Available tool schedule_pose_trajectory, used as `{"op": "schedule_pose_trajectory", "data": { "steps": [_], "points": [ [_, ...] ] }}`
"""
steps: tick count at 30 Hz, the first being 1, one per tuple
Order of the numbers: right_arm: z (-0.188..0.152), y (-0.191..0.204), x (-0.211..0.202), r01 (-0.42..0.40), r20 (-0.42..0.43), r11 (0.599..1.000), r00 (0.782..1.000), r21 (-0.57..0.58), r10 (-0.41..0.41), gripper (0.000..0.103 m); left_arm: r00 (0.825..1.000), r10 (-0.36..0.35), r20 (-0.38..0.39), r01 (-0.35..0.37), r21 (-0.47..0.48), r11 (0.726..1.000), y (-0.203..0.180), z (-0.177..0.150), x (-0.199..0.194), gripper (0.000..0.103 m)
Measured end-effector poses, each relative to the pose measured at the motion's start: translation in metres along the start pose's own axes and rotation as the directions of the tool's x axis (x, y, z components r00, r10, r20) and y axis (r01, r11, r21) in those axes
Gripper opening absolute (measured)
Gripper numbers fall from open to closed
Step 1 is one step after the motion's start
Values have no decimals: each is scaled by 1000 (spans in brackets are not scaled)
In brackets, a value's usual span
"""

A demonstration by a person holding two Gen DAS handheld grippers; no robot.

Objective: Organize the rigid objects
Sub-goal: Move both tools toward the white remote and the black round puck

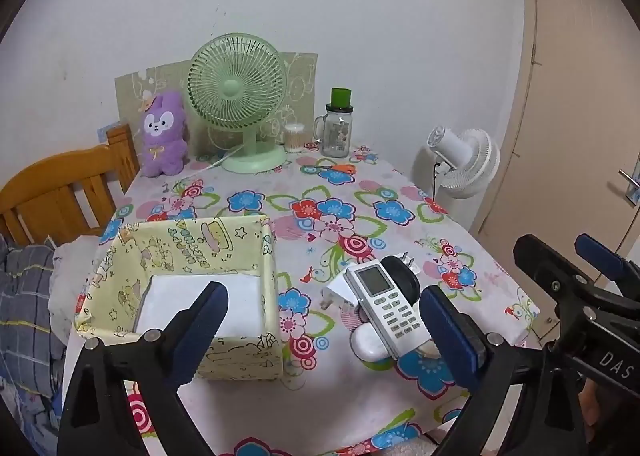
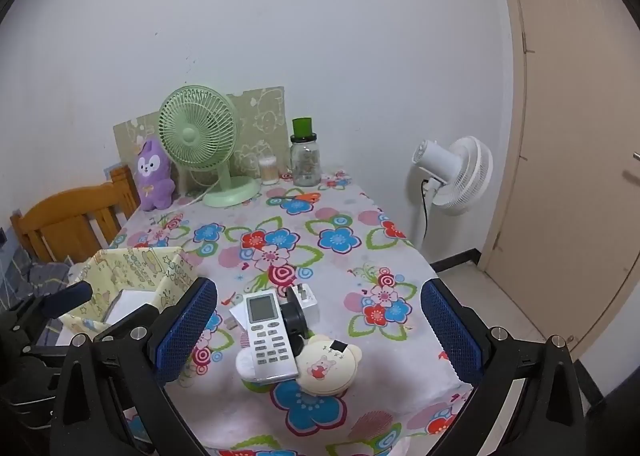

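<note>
A white remote control [image 1: 386, 304] [image 2: 267, 336] lies on top of a small pile on the flowered tablecloth: white chargers [image 1: 338, 290] [image 2: 307, 302], a black plug [image 2: 294, 320], a white case [image 1: 368, 344] and a cream bear-shaped compact [image 2: 330, 366]. A yellow fabric storage box [image 1: 224, 244] [image 2: 132, 260] stands to the left of the pile with a white flat item inside. My left gripper [image 1: 324, 328] is open and empty, hovering between box and pile. My right gripper [image 2: 320, 332] is open and empty, above the pile.
At the table's back stand a green desk fan [image 1: 238, 95] [image 2: 198, 135], a purple plush [image 1: 164, 133], a cotton-swab tub [image 1: 294, 137] and a glass jar with green lid [image 1: 338, 123]. A wooden chair [image 1: 60, 191] is left, a white floor fan [image 2: 456, 173] and door right.
</note>
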State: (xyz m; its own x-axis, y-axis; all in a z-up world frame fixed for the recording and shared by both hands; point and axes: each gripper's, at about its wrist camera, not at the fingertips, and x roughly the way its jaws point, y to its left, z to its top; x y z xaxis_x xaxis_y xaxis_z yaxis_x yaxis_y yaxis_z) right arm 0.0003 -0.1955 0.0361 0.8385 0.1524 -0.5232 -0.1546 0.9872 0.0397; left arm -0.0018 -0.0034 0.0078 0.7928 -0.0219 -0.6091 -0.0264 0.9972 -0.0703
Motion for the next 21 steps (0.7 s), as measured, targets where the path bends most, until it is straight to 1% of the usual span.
{"op": "schedule_pose_trajectory", "data": {
  "steps": [3, 6, 9, 11, 14, 16, 18, 21],
  "points": [
    [0, 1, 1, 15, -2, 1000, 1000, -10, -15, 103, 1000, 12, -12, -12, -5, 1000, 2, -2, 3, 99],
    [0, 2, 1, 17, -3, 1000, 1000, -15, -17, 103, 999, 36, -10, -36, 13, 999, 1, -4, 4, 103],
    [-1, 2, 1, 20, -2, 1000, 1000, -15, -20, 103, 999, 55, 1, -55, 36, 998, 0, -6, 4, 103],
    [0, 1, 2, 20, -5, 1000, 1000, -15, -20, 103, 999, 49, 7, -49, 44, 998, -1, -6, 3, 103],
    [0, 1, 2, 21, -4, 1000, 1000, -14, -21, 103, 999, 25, 39, -27, 36, 999, 0, -7, -2, 103],
    [0, 1, 2, 23, -3, 1000, 1000, -14, -23, 103, 998, 33, 57, -34, 33, 999, -1, -7, -5, 103],
    [-1, 1, 2, 23, -3, 1000, 1000, -14, -23, 103, 998, 44, 54, -46, 34, 998, -2, -7, -5, 103],
    [-1, 1, 3, 22, -5, 1000, 1000, -14, -22, 103, 998, 43, 55, -44, 28, 999, -1, -8, -4, 103]
  ]
}}
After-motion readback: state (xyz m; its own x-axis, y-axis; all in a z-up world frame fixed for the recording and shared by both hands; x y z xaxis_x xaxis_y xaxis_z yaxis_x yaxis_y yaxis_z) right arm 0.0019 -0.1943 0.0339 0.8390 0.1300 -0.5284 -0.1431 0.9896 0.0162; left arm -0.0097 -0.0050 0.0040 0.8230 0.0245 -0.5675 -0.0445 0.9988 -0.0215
